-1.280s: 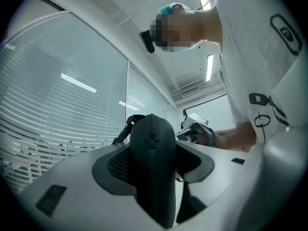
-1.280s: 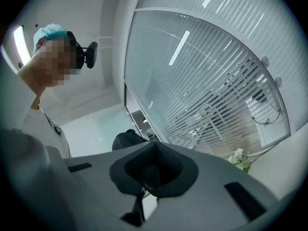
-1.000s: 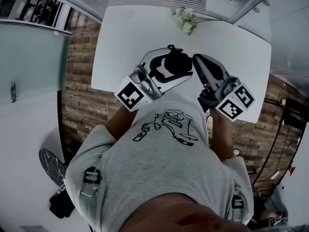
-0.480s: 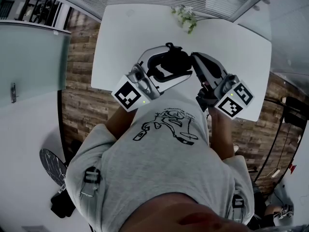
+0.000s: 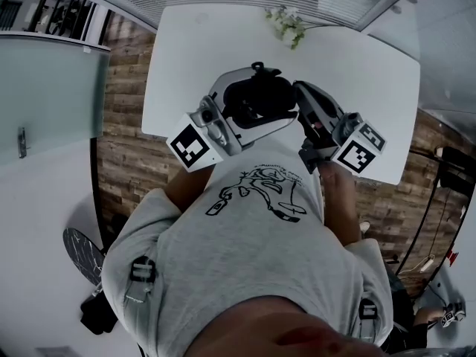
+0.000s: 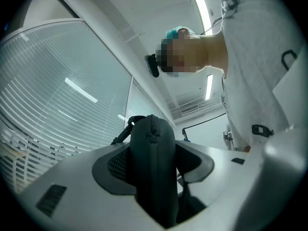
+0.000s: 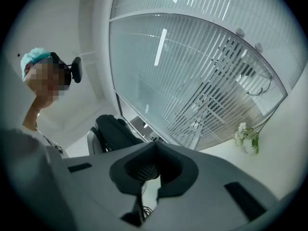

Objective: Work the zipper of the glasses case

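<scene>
The black glasses case (image 5: 256,95) is held above the white table's near edge, clamped between the jaws of my left gripper (image 5: 271,95). In the left gripper view the case (image 6: 153,167) stands on end between both jaws, with its zipper line running up the middle. My right gripper (image 5: 299,88) is shut with its tip against the case's right end. In the right gripper view its jaws (image 7: 154,146) meet, a thin dark strip like a zipper pull (image 7: 138,203) hangs pinched between them, and the case (image 7: 113,129) shows just beyond, to the left.
A white table (image 5: 186,50) lies under the grippers, with a small bunch of white flowers (image 5: 286,28) at its far edge. Wood-plank floor (image 5: 123,162) shows on both sides of the table. Glass walls with blinds stand behind it.
Both grippers and the case have risen and shifted slightly away from me together. The right gripper's marker cube has tilted. Neither grip has changed.
</scene>
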Demonstrator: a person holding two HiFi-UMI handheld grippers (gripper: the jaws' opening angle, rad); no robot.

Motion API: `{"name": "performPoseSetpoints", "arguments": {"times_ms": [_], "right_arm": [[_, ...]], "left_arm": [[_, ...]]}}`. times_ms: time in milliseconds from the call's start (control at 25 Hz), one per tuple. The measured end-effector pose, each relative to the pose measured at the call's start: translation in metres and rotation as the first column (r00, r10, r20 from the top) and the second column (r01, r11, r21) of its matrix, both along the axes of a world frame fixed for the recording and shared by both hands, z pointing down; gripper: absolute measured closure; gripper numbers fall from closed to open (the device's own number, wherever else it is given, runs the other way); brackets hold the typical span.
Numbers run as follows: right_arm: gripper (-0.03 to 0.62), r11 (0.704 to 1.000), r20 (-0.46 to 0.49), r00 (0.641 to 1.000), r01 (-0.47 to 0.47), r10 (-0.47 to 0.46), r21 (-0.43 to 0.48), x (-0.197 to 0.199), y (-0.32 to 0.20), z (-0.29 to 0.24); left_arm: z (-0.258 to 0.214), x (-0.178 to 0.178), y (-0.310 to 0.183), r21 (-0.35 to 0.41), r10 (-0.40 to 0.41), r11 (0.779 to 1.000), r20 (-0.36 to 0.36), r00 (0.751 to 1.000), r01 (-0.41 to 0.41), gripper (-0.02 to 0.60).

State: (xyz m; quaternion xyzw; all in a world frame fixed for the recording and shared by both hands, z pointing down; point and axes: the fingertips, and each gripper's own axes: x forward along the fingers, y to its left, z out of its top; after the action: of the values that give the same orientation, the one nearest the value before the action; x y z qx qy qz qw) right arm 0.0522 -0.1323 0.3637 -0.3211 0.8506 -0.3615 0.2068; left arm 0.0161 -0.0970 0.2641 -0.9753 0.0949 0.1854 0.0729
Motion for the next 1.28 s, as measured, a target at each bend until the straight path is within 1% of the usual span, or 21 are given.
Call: {"name": "performPoseSetpoints", "arguments": {"times_ms": [280,480,680,840,1080,1280], "right_arm": [[0.588,1.0,0.036,0.999,0.001,0.0,-0.015,-0.005,0.004,0.003],[0.588,1.0,0.068,0.998,-0.001,0.003,-0.028,-0.004,0.004,0.003],[0.588,0.998,0.146,0.989,0.011,-0.002,-0.061,-0.006,0.005,0.006],[0.588,0.996,0.215,0.977,0.022,-0.003,-0.084,-0.006,0.004,0.007],[0.588,0.992,0.324,0.946,0.042,-0.002,-0.116,-0.008,0.004,0.01],[0.588,0.991,0.38,0.925,0.056,-0.006,-0.12,-0.01,0.004,0.011]], "left_arm": [[-0.012,-0.006,0.001,-0.024,0.009,1.0,-0.054,0.998,-0.01,0.33],[-0.017,-0.006,-0.002,-0.037,0.014,0.999,-0.071,0.997,-0.016,0.33],[-0.023,-0.006,-0.004,-0.047,0.024,0.998,-0.103,0.994,-0.029,0.33],[-0.025,-0.008,-0.007,-0.055,0.026,0.998,-0.128,0.991,-0.033,0.33],[-0.028,-0.008,-0.008,-0.058,0.022,0.998,-0.155,0.988,-0.032,0.331],[-0.03,-0.007,-0.009,-0.058,0.017,0.998,-0.168,0.986,-0.027,0.331]]}}
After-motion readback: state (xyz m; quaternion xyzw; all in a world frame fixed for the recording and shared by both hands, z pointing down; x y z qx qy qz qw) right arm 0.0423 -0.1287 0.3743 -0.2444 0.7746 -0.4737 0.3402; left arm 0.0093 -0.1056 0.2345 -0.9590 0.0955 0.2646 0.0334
